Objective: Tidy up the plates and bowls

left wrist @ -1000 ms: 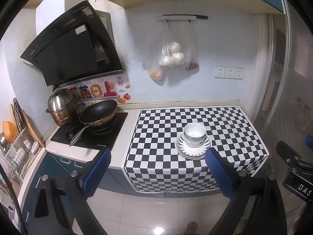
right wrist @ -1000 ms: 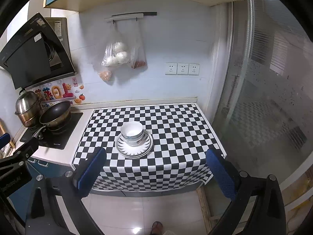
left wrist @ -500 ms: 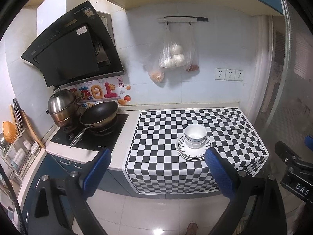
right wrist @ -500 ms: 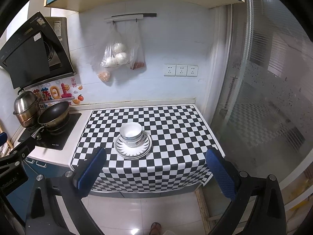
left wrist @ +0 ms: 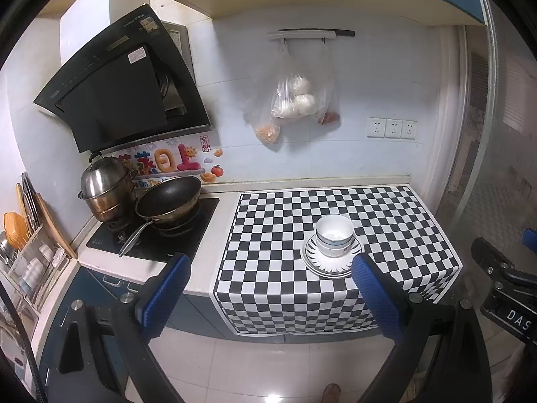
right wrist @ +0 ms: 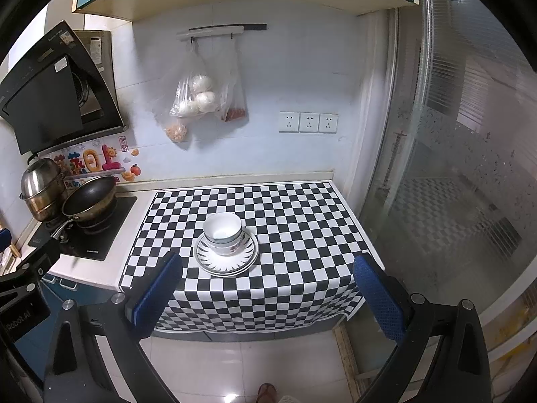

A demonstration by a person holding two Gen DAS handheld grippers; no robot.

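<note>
Two grippers hang back from the counter, over the floor tiles: left gripper and right gripper both spread wide w/ nothing between the blue pads. Checkered cloth covers the right part of the countertop and drapes over its front edge. On it, nearer the front, sit stacked bowls inside a stack of plates w/ dark rim marks; exact count of each hard to tell. Left of the cloth: black cooktop w/ a wok and steel pot, range hood above. Plastic bags hang from a wall rail, three sockets beside. Frosted glass door on the right. Dish rack is cut off at the left edge, contents unclear.
</note>
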